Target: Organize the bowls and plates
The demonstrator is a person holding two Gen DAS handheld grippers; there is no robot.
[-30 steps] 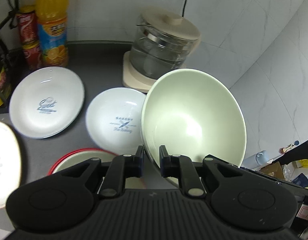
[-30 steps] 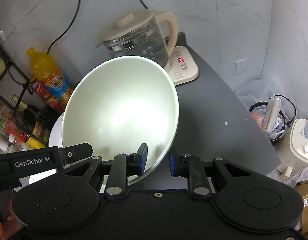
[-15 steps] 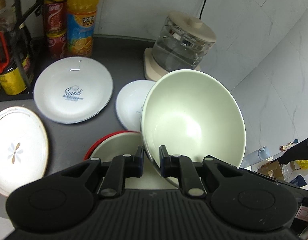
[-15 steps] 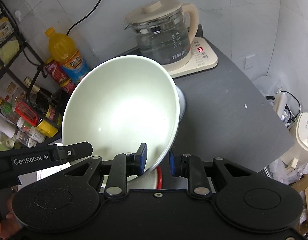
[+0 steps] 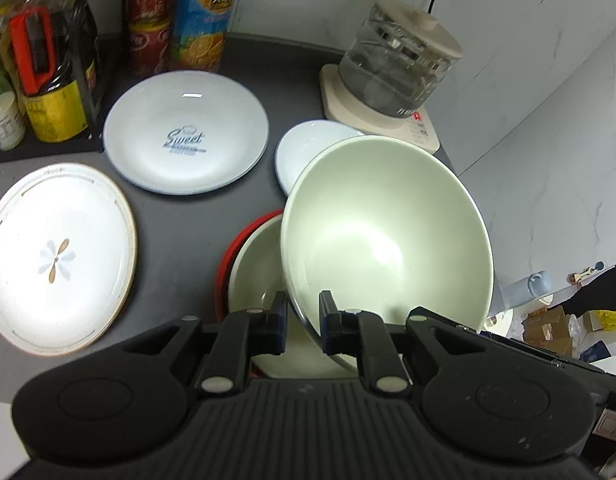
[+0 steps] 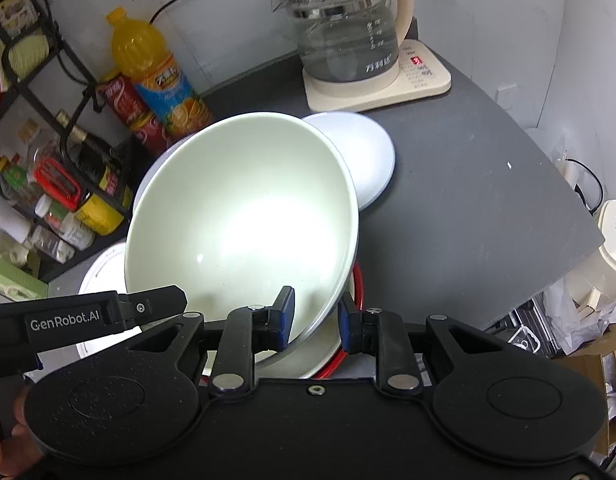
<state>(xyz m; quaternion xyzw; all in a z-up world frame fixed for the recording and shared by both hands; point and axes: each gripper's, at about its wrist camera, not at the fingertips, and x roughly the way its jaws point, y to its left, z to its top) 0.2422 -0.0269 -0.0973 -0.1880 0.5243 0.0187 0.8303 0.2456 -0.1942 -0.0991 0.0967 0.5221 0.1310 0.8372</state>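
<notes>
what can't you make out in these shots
- Red-rimmed bowl: both views, mostly covered by the held green bowl and the grippers; whether they touch is unclear.
- Small plate: near part hidden behind the green bowl in both views.
- Sweet plate: right view, almost fully blocked by the green bowl.
- Flower plate: left view, cut off by the left edge.
- Kettle markings: too small to read.

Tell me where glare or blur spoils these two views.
Right wrist view: a strong white glare washes out the inside of the pale green bowl. Left wrist view: milder sheen in the bowl; the glass kettle looks smeared, and edges bend from the fisheye.
</notes>
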